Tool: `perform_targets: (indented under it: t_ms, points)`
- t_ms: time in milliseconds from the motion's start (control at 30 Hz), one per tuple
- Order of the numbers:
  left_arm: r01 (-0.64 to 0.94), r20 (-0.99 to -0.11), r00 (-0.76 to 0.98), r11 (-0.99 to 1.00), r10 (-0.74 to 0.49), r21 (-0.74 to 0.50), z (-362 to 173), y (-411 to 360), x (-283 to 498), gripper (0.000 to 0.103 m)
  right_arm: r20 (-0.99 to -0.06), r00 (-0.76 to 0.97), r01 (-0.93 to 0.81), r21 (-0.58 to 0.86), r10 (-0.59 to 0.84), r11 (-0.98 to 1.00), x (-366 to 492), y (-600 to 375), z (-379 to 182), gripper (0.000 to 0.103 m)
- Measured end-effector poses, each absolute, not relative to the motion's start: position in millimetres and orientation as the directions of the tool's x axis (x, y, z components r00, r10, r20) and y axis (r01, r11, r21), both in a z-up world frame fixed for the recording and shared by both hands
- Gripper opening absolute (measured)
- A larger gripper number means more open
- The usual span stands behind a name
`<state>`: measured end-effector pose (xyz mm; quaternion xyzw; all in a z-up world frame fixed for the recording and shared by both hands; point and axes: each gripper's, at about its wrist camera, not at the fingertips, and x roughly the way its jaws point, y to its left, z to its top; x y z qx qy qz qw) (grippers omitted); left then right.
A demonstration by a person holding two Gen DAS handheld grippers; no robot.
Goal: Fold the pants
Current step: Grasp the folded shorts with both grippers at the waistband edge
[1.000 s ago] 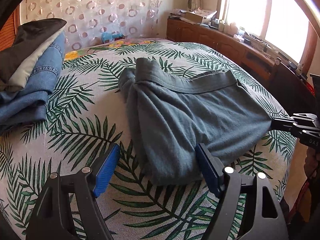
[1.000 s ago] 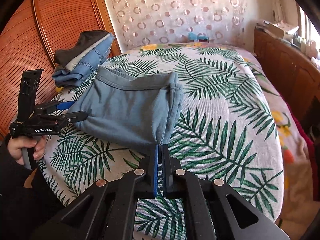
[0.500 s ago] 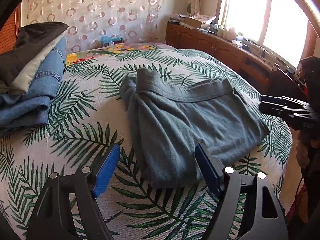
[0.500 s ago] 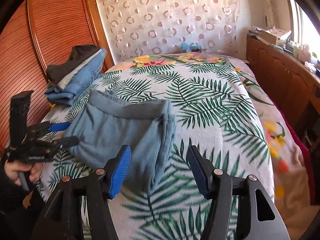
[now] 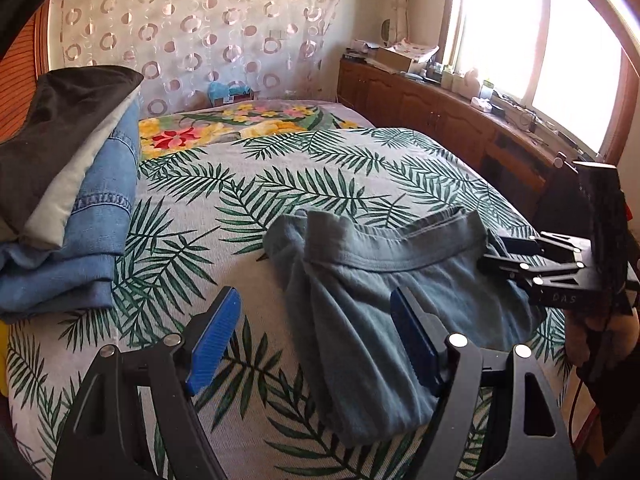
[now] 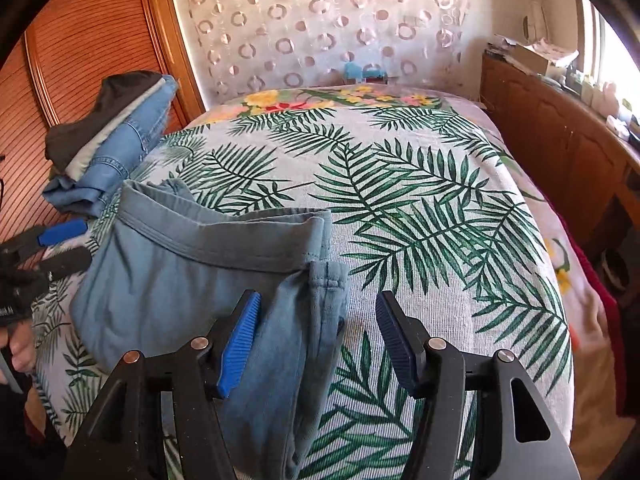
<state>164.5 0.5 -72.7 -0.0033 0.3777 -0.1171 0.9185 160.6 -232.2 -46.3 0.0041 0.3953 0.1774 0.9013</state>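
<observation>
A pair of folded grey-blue cotton pants [image 5: 360, 304] lay on a bed covered by a grey spread printed with green palm fronds [image 5: 248, 208], waistband turned toward the headboard end and the folded bundle resting near the bed's foot edge. The left gripper [image 5: 316, 340], black with ribbed blue pads, hung just above the spread with its jaws standing wide and nothing between them; its right pad sat over the pants' near edge, its left pad over bare spread beside the pants. The right gripper [image 6: 318, 340], of the same make, also stood apart from the cloth, its jaws parted after just having been opening, one folded edge of the pants lying loose between the pads and gripped by neither. Seen from the left wrist camera, the right gripper's black body reached in over the pants' waistband corner and carried pale lettering that read "DAS" (only part of a word, the rest hidden). A stack of folded clothes [image 5: 68, 200], blue denim under pale grey and black layers, sat on the spread well to the far side of the pants. A curtain patterned with pink rings [image 6: 320, 20] hung behind the bed, beyond the pants.
</observation>
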Motion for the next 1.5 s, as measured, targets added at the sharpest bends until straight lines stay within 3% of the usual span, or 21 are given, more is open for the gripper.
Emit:
perform_targets:
  t_ms: [333,767,1000,1133,1500]
  points:
    - [0.215,-0.738,0.629,0.967,-0.244,-0.137,-88.5,3.5,200.8,0.064,-0.713,0.641,-0.327,0.082,0.284,0.942,162.6,-219.9,-49.9,0.062]
    - [0.218,-0.762,0.591,0.962,-0.265,-0.165,-102.8,0.3,220.9,0.063,-0.707,0.642,-0.332,0.094,0.298,0.939,161.5,-222.6,-50.9,0.062]
    - [0.268,-0.739,0.583,0.939,-0.338,-0.217,-102.4,-4.2,216.6,0.035,-0.707,0.644,-0.327,0.090,0.292,0.941,161.2,-223.7,-50.1,0.060]
    - [0.283,-0.727,0.600,0.939,-0.334,-0.198,-94.4,-9.1,208.8,0.026,-0.704,0.648,-0.326,0.089,0.291,0.941,160.5,-224.4,-49.7,0.049]
    - [0.342,-0.619,0.690,0.923,-0.374,-0.176,-58.8,-19.3,163.9,0.022,-0.700,0.620,-0.368,0.142,0.356,0.919,161.8,-228.2,-48.8,0.014]
